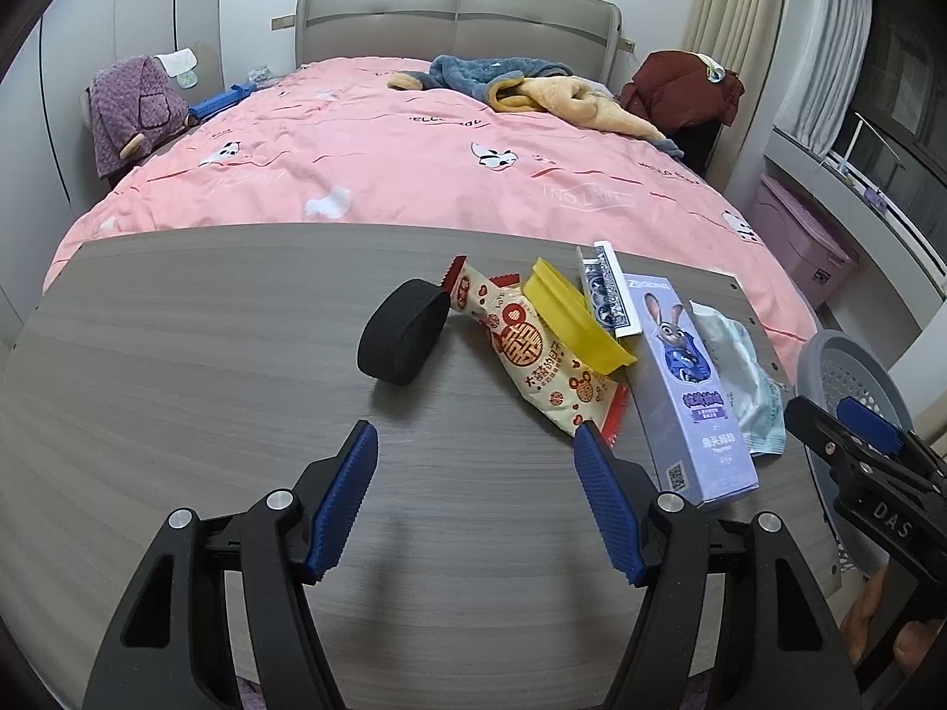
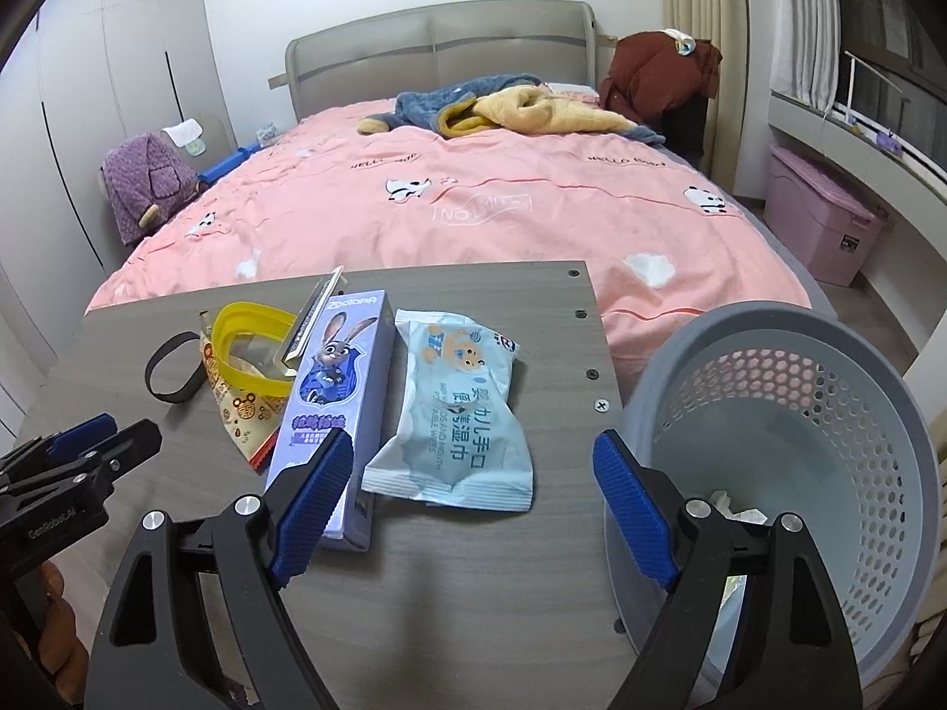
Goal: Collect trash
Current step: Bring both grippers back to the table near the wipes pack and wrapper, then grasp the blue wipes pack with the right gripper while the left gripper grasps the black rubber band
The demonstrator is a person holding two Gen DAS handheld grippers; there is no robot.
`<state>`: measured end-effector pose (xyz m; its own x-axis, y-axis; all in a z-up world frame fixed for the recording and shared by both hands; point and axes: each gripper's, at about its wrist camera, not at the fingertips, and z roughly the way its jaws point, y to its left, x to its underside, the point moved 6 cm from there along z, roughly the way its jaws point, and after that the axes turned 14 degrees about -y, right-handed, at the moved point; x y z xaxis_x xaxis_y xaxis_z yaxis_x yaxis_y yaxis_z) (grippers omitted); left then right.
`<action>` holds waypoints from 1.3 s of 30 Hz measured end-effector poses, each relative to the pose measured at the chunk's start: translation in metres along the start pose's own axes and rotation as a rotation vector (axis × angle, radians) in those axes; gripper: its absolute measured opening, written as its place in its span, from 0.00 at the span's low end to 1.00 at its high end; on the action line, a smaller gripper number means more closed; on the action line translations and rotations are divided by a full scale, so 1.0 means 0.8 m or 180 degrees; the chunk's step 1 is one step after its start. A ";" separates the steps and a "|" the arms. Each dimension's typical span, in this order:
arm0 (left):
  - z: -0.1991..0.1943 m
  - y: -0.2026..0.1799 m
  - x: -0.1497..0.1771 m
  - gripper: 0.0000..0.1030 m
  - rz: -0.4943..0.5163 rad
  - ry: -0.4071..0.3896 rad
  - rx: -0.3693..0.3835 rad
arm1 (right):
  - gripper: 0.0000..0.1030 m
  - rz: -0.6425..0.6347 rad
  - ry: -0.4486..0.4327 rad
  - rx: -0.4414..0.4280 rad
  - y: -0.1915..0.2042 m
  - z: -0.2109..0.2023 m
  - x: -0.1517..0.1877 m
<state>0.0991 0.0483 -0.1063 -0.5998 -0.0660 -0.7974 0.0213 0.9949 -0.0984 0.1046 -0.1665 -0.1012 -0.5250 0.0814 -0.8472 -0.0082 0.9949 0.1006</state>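
On the grey wooden table [image 1: 177, 355] lie a black band ring [image 1: 402, 331], a cream and red snack wrapper [image 1: 532, 355], a yellow plastic ring [image 1: 577, 313], a patterned card pack [image 1: 606, 290], a purple rabbit box [image 1: 686, 378] and a light blue wet-wipe pack [image 1: 737, 373]. My left gripper [image 1: 476, 444] is open and empty, just short of the wrapper. My right gripper [image 2: 473, 455] is open and empty, over the wet-wipe pack [image 2: 456, 408], beside the purple box [image 2: 337, 396]. A grey perforated waste basket [image 2: 828, 414] stands right of the table, with paper scraps inside.
A bed with a pink quilt [image 1: 414, 160] lies behind the table, with blue and yellow clothes [image 1: 521, 83] on it. A pink storage box [image 2: 823, 219] stands at the right by the window. A purple garment [image 1: 136, 112] hangs at the left.
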 end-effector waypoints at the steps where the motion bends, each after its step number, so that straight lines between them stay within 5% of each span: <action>1: 0.001 0.001 0.000 0.64 -0.0005 0.0001 0.0003 | 0.79 0.0009 0.0023 0.0011 0.000 0.006 -0.001; 16: 0.010 0.022 -0.004 0.64 -0.0103 -0.0011 -0.0080 | 0.78 0.0033 0.0354 0.0147 -0.003 0.068 -0.002; 22: 0.014 0.044 -0.006 0.64 -0.0187 0.0002 -0.0176 | 0.68 0.0026 0.0474 0.0148 -0.001 0.082 0.005; 25: 0.013 0.051 -0.007 0.64 -0.0215 -0.0007 -0.0201 | 0.56 0.0011 0.0516 0.0136 0.001 0.086 0.008; 39: 0.021 0.061 -0.006 0.64 -0.0240 0.0034 -0.0177 | 0.52 0.0206 0.0299 0.0078 -0.007 0.049 -0.004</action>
<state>0.1166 0.0957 -0.1171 -0.6066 -0.1404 -0.7825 -0.0684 0.9898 -0.1246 0.1399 -0.1697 -0.1196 -0.6013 0.1405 -0.7866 0.0484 0.9890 0.1397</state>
